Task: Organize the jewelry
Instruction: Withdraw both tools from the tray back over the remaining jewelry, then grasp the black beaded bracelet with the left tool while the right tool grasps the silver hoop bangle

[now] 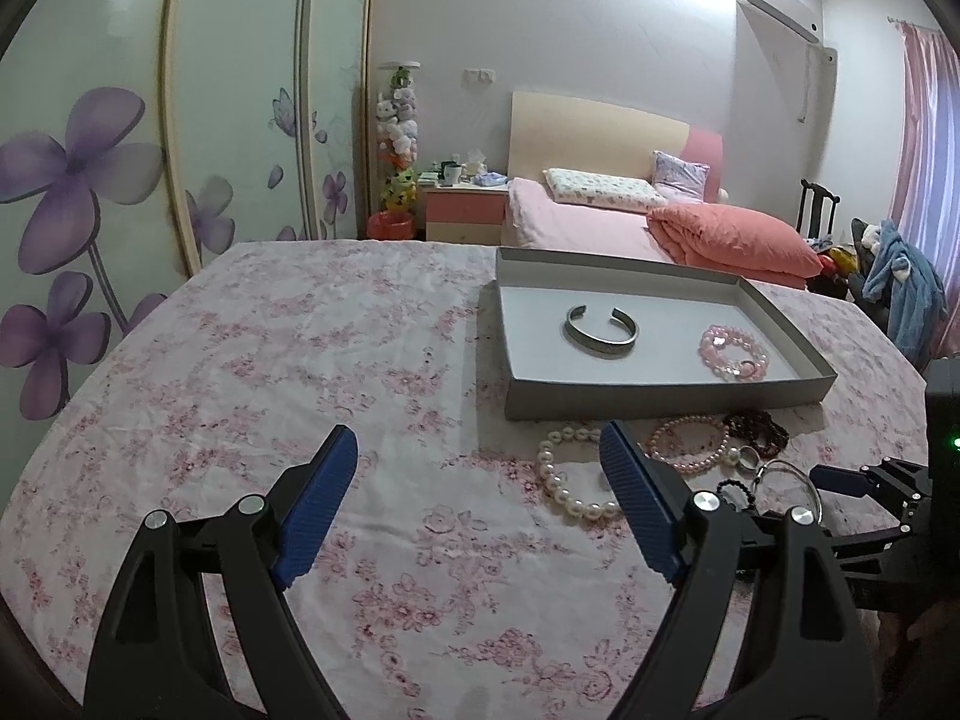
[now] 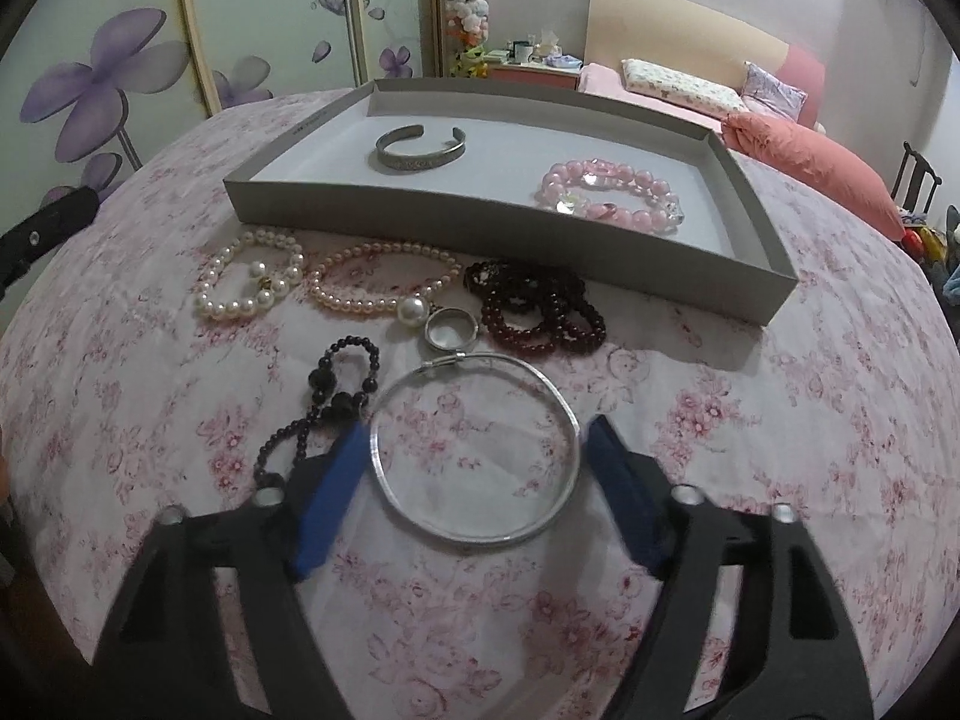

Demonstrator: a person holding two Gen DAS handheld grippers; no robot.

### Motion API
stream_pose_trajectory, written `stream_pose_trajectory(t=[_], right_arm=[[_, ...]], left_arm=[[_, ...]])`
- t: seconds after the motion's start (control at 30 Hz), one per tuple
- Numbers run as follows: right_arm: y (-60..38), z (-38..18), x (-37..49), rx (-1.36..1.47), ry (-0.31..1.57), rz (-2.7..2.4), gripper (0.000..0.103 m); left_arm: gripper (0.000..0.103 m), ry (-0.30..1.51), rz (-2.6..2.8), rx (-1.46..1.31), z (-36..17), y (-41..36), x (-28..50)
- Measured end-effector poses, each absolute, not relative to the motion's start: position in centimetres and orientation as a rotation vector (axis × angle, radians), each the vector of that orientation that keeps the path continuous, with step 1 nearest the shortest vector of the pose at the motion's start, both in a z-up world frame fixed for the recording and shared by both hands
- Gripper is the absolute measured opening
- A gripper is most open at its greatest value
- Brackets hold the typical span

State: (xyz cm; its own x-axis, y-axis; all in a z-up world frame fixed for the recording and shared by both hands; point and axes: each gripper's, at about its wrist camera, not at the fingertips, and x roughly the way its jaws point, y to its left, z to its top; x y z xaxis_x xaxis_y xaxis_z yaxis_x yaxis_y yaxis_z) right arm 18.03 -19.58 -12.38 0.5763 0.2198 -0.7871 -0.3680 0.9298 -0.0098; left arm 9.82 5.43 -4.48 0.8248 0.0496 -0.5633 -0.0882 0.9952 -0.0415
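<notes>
A grey tray (image 2: pixel 480 213) (image 1: pixel 648 402) holds a metal cuff (image 2: pixel 420 150) (image 1: pixel 602 333) and a pink bead bracelet (image 2: pixel 612 195) (image 1: pixel 733 352). In front of it on the floral cloth lie a white pearl bracelet (image 2: pixel 249 282) (image 1: pixel 567 480), a pink pearl bracelet (image 2: pixel 378 282) (image 1: pixel 690 444), dark red beads (image 2: pixel 534 309) (image 1: pixel 757 425), a ring (image 2: pixel 450 330), black beads (image 2: pixel 336 396) and a silver bangle (image 2: pixel 474 450). My right gripper (image 2: pixel 477 438) is open, its fingers on either side of the bangle. My left gripper (image 1: pixel 478 450) is open and empty, left of the jewelry.
The table has a pink floral cloth (image 1: pixel 300 360). Behind it are a bed (image 1: pixel 660 222), a nightstand (image 1: pixel 465 210) and a floral wardrobe (image 1: pixel 90 180). The right gripper shows at the right edge of the left wrist view (image 1: pixel 864 480).
</notes>
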Motion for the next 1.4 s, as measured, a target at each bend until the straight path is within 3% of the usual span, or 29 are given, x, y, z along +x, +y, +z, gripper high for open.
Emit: stream_pose_trajectory(t=[0.7,0.9,0.97,1.03,1.4], right_arm=[[-28.6,-12.7,18.9,-0.036,0.897,0.098,0.071],[-28.8,-12.7,18.8,-0.037,0.897,0.099,0.071],[-28.8,-12.7,18.8,-0.037,0.897,0.098,0.071],[-28.9,-12.7,18.7,-0.037,0.897,0.102,0.071],[-24.1,-12.8,17.4,-0.110,0.898,0.236,0.071]], left_arm=[[0.080,0.785,-0.284,0.093,-8.2,-6.8,10.2],[0.055,0.875,-0.280,0.137,-9.9,-7.9,11.5],[0.036,0.880,-0.267,0.124,-10.0,-7.5,11.7],[0.023,0.882,-0.247,0.115,-10.0,-6.9,11.9],[0.020,0.891,-0.169,0.035,-9.8,-0.9,11.5]])
